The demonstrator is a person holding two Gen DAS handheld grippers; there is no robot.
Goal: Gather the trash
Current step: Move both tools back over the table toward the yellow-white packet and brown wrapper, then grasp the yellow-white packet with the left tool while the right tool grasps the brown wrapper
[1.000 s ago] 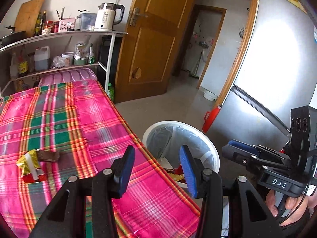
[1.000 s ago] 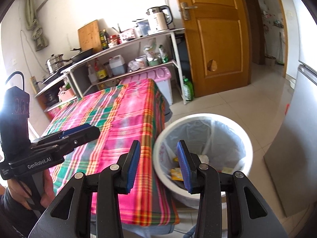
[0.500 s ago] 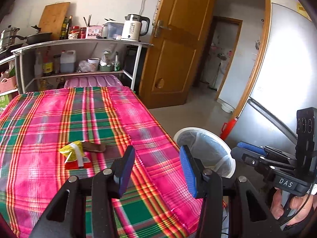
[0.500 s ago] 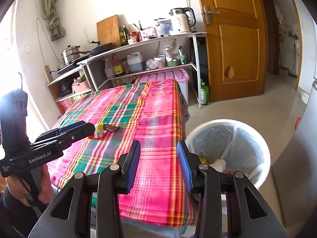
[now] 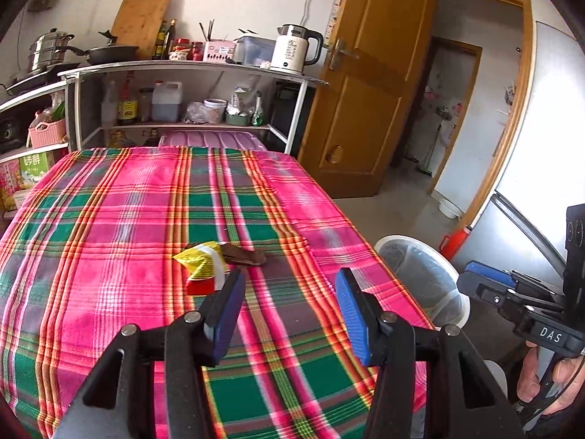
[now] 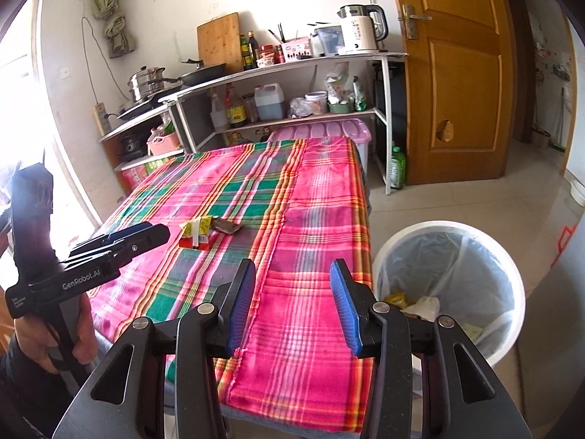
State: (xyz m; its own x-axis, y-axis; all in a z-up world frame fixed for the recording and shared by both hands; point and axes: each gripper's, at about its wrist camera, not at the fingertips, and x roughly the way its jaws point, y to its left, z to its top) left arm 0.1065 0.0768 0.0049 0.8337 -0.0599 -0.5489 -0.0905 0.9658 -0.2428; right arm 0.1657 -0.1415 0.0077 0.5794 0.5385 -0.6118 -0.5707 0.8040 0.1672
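Observation:
A yellow and red snack wrapper (image 5: 203, 267) (image 6: 196, 233) lies near the middle of the plaid-covered table (image 5: 109, 219) (image 6: 314, 190), with a brown wrapper (image 5: 243, 256) (image 6: 226, 225) touching its far side. My left gripper (image 5: 289, 303) hovers over the cloth just right of the wrappers, its jaws opening with nothing between them. My right gripper (image 6: 292, 300) hangs above the table's near right corner, jaws also opening and empty. A white bin (image 5: 420, 274) (image 6: 402, 234) with a clear liner stands on the floor right of the table, holding some trash.
Shelves (image 5: 190, 69) with a kettle, pots and bottles stand behind the table. A wooden door (image 5: 365, 109) is at the back right, and a grey fridge (image 5: 548, 146) is at the far right. A hand holds each gripper handle. Tiled floor surrounds the bin.
Both views have swung left, away from the bin and onto the table. The wrappers have come closer to the left gripper. Both pairs of jaws stand wider apart.

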